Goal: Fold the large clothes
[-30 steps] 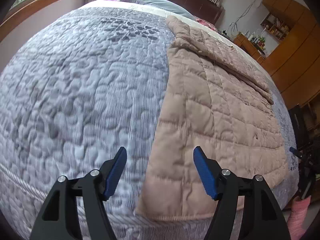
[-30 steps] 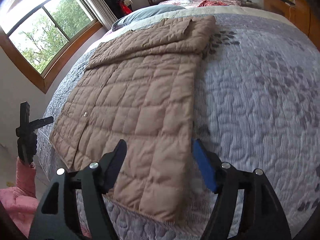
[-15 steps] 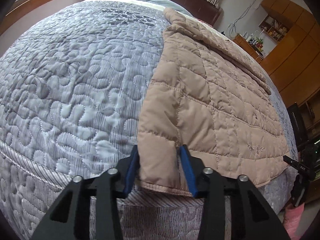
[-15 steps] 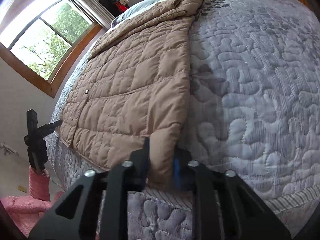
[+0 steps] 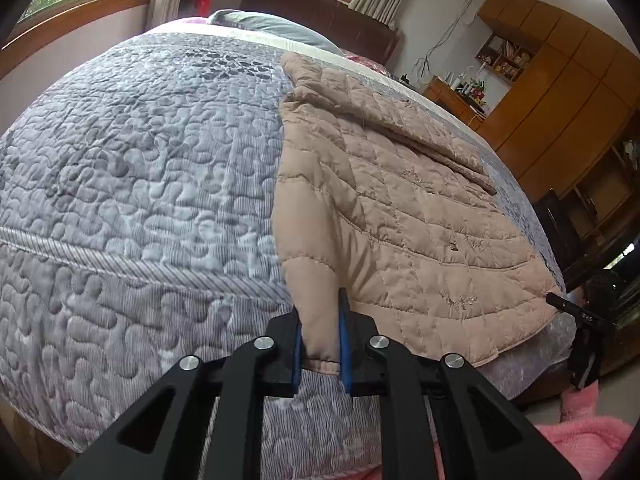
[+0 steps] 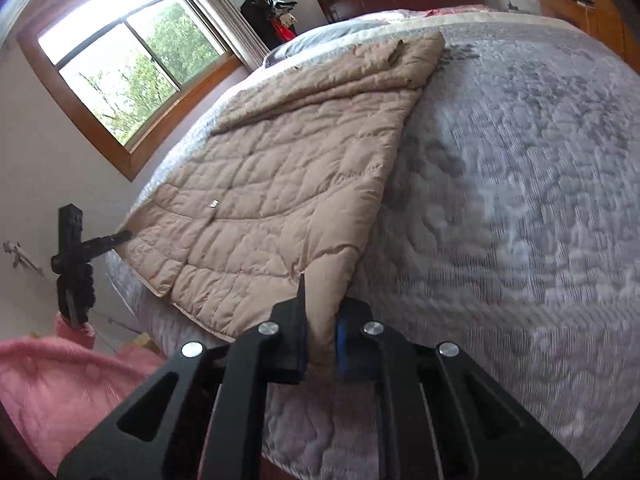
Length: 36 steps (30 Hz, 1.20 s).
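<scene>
While both pairs of jaws stood wide apart over the hem a second ago, each is now closed tight on a near corner of the beige quilted padded jacket point(image 5: 400, 216), and those corners have been raised off the grey-blue quilted bedspread point(image 5: 140, 184). Nearest the left wrist camera, the left gripper point(image 5: 322, 336) is seen pinching a bunched fold of hem between its blue pads, nothing but fabric filling the narrow gap. Nearest the right wrist camera, the right gripper point(image 6: 320, 332) is likewise clamped on the opposite hem corner, which is drawn up into a ridge. From this it is judged that the grasp is complete and that the lower half can next be carried toward the collar for a fold. Further back, the jacket is shown lying flat along the bed, its hem at the near edge and its folded sleeve and collar toward the headboard. Only the left view reveals the wooden wardrobe point(image 5: 560, 92) and cluttered dresser beyond the bed, with the other black tool small at the jacket's far corner. Only the right view shows the bright wood-framed window point(image 6: 120, 72) and a pink fuzzy cloth point(image 6: 60, 380) low beside the bed; the bedspread there is blurred, suggesting motion.
</scene>
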Available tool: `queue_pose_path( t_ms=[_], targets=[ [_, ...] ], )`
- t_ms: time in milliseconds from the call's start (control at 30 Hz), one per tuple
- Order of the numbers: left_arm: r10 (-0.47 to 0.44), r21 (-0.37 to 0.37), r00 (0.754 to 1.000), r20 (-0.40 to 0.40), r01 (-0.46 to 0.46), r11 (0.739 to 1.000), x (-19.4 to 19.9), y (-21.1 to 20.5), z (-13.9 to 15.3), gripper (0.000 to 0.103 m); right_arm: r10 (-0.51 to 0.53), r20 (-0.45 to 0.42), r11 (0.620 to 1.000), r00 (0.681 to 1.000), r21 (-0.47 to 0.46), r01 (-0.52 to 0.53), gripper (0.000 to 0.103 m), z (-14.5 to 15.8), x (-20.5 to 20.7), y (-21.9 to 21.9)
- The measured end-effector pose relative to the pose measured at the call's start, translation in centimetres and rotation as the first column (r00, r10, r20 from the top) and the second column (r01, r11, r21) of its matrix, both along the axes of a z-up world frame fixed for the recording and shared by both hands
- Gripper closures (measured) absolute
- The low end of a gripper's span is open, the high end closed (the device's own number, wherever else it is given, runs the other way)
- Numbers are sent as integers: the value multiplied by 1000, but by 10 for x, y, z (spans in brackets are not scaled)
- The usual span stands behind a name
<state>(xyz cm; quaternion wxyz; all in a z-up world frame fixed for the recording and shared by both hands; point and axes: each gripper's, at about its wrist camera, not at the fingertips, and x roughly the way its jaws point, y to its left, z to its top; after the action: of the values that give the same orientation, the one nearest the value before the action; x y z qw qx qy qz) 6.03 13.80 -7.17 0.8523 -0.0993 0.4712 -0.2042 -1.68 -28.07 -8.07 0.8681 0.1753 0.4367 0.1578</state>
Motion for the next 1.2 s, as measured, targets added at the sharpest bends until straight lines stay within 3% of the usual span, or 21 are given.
queue_pose_path(
  t_ms=[133, 200, 400, 567, 800, 1000, 1200],
  targets=[
    [9, 78, 998, -66, -4, 997, 1, -4, -38, 87, -47, -88, 999, 995, -2, 47, 94, -31, 6, -2],
    [18, 60, 997, -82, -13, 998, 3, -3, -49, 86, -63, -114, 997, 991, 26, 66, 94, -41, 15, -5],
    [-21, 32, 1000, -8, 21, 999, -1, 0, -21, 87, -78, -37, 995, 996, 56, 80, 94, -13, 15, -14],
    [-40, -38, 994, 99, 44, 998, 10, -3, 26, 88, -82, 80, 995, 993, 55, 78, 94, 37, 18, -17],
    [-33, -17, 978, 205, 37, 999, 78, -17, 85, 88, -102, 168, 992, 980, 86, 89, 94, 99, 75, -41],
    [-19, -23, 972, 235, 25, 999, 162, -32, 112, 88, -140, 120, 980, 983, 156, 121, 94, 120, 144, -66],
    [10, 2, 976, 218, -10, 1000, 250, -58, 112, 88, -176, 30, 970, 984, 174, 169, 94, 123, 222, -86]
  ],
)
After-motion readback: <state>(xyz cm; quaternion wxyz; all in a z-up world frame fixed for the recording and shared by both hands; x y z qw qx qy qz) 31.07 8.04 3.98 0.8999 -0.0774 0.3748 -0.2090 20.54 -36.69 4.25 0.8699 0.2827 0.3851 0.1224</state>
